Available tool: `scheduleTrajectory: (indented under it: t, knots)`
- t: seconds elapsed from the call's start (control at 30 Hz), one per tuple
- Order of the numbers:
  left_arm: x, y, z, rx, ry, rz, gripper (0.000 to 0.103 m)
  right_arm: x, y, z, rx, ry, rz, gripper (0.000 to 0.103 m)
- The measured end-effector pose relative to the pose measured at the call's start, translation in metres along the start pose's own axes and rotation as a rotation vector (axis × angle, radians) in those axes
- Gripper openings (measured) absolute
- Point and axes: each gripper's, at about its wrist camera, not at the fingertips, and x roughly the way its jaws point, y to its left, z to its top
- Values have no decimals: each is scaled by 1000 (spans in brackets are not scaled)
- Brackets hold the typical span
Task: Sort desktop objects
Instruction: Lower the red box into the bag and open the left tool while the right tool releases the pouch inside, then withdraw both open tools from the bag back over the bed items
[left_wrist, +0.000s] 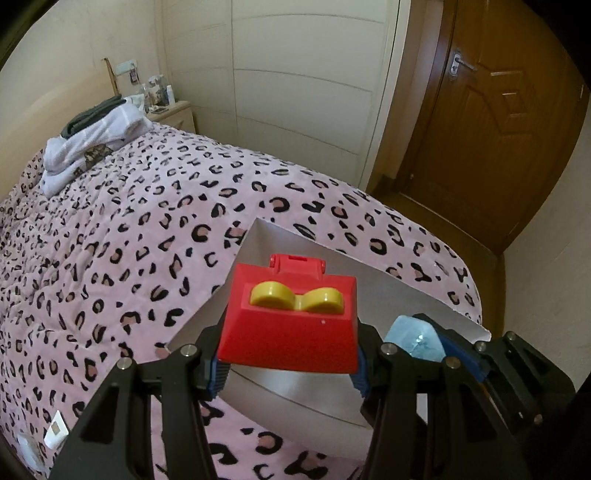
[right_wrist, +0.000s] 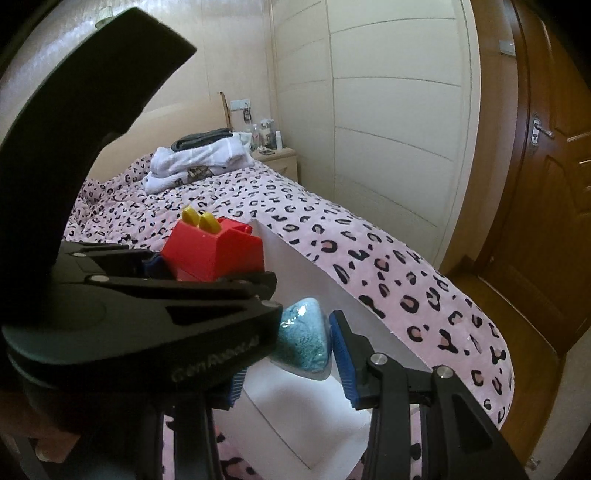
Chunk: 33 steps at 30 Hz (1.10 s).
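Note:
My left gripper is shut on a red toy box with a yellow arched handle on top, and holds it above a white box on the bed. The red box also shows in the right wrist view, with the left gripper's black body under it. My right gripper is shut on a light blue wrapped packet, held over the white box. The packet and right gripper show at the right of the left wrist view.
A bed with a pink leopard-print cover fills the scene. Folded white and dark clothes lie at its head. A bedside table with bottles, a cream wardrobe and a brown door stand beyond.

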Motion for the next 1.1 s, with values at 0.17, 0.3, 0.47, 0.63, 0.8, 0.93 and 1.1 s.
scheduleTrajectory:
  t: [0.17, 0.3, 0.47, 0.63, 0.8, 0.93, 1.1]
  knots:
    - [12, -1, -4, 13, 19, 8, 53, 14, -2, -4, 3, 30, 9, 42]
    - [21, 1, -6, 13, 34, 5, 53, 24, -6, -9, 11, 51, 20, 42]
    - [26, 1, -6, 25, 41, 10, 53, 27, -8, -9, 3, 63, 21, 42]
    - [23, 5, -5, 13, 34, 11, 63, 24, -7, -8, -9, 73, 30, 42]
    - [15, 9, -2, -2, 11, 4, 79, 20, -4, -6, -32, 74, 15, 45]
    - [9, 11, 1, -10, 8, 17, 79, 14, -4, -2, -28, 69, 20, 46]
    - [-7, 18, 3, -39, -17, 26, 79, 4, -4, 2, -24, 58, 20, 47]
